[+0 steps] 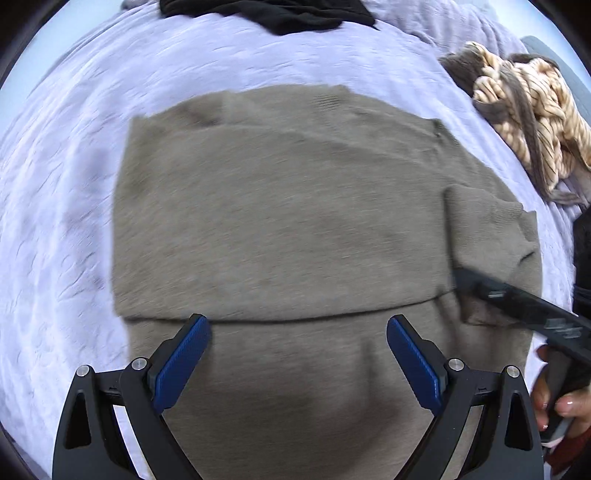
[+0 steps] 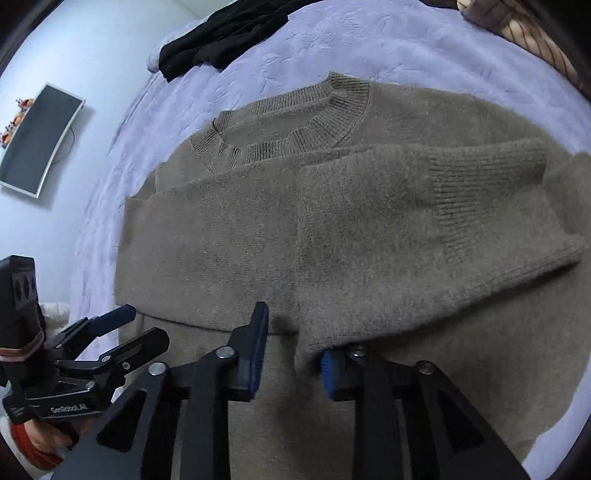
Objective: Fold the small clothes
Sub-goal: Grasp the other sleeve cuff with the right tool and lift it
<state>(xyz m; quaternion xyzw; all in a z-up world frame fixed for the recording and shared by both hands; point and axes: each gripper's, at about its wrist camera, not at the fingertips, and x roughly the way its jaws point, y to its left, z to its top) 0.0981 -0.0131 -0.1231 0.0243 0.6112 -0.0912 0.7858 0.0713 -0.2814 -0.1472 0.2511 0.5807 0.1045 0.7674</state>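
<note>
Taupe knit sweater (image 2: 332, 229) lying mid-bed on the lavender bedspread (image 1: 55, 221), both sleeves folded across the body, collar toward the far edge. Left hand-held gripper (image 1: 299, 354): jaws wide apart, empty, over the sleeve fold. Right hand-held gripper (image 2: 295, 354): jaws part-open, straddling the sleeve hem without pressing. Risk: closing here could snag only the top layer, dragging the sleeve (image 2: 443, 221) out of its fold.

Taupe sweater (image 2: 369, 229) of soft matt fuzzy knit with ribbed collar, lavender bedspread (image 1: 62, 206) of crinkled matt cloth, left gripper (image 1: 298, 354) of black matt plastic, blue ridged pads (image 1: 183, 363), bright metal pivot pins, black garment (image 2: 221, 33) of smooth matt cloth
</note>
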